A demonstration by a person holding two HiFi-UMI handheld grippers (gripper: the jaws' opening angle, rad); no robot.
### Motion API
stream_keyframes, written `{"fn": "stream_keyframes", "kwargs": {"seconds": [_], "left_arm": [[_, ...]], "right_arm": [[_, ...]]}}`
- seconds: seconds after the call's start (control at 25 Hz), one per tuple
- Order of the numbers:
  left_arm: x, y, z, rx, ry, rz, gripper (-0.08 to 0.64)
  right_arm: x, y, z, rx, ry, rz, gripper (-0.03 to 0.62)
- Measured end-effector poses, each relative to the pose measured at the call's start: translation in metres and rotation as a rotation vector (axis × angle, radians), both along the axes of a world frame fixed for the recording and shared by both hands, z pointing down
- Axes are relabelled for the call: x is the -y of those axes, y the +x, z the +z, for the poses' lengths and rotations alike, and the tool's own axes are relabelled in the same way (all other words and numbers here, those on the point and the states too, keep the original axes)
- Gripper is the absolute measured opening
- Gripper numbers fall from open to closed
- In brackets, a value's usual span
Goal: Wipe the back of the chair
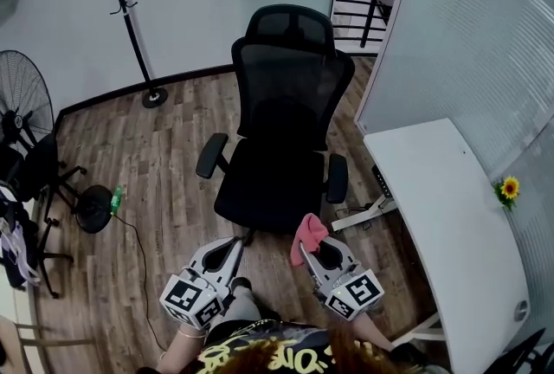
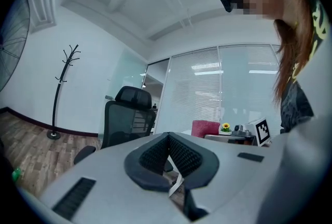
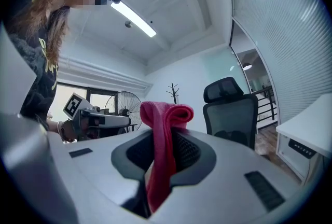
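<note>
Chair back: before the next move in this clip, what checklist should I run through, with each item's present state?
1. Cloth clamped in right gripper: ok.
2. Left gripper shut, holding nothing: ok.
3. Chair in view, backrest facing the person: ok.
4. Cloth touching the backrest: not ok, it is held apart from the chair.
5. Desk apart from the chair: ok.
6. Which spots on the backrest need wiping: cannot tell.

black mesh chair (image 1: 290,95), pink cloth (image 1: 308,234), white desk (image 1: 433,208), brown wood-plank floor (image 1: 164,164)
</note>
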State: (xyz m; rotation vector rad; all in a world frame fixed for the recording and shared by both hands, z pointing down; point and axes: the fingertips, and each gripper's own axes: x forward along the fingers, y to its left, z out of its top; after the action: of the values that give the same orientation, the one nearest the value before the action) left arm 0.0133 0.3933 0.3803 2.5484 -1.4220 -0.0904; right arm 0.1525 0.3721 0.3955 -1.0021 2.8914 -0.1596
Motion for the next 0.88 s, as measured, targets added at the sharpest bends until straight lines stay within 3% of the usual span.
{"fn": "stream_keyframes", "kwargs": {"seconds": [0.2, 0.56, 0.88], "left_arm": [[0.016, -0.026, 0.013, -0.009, -0.031, -0.041, -0.009], [0.095, -0.04, 0.005, -0.02, 0.037, 0.007, -0.009], [0.171, -0.086, 0.001, -0.008, 0.036, 0.017, -0.009]], "right_arm": [[0.018, -0.018, 0.002, -0.001, 0.01, -0.019, 0.067], [0.084, -0.033, -0.003, -0.005, 0.048, 0.026, 0.068], [0.157, -0.075, -0.007, 0.013, 0.046, 0.048, 0.069]]}}
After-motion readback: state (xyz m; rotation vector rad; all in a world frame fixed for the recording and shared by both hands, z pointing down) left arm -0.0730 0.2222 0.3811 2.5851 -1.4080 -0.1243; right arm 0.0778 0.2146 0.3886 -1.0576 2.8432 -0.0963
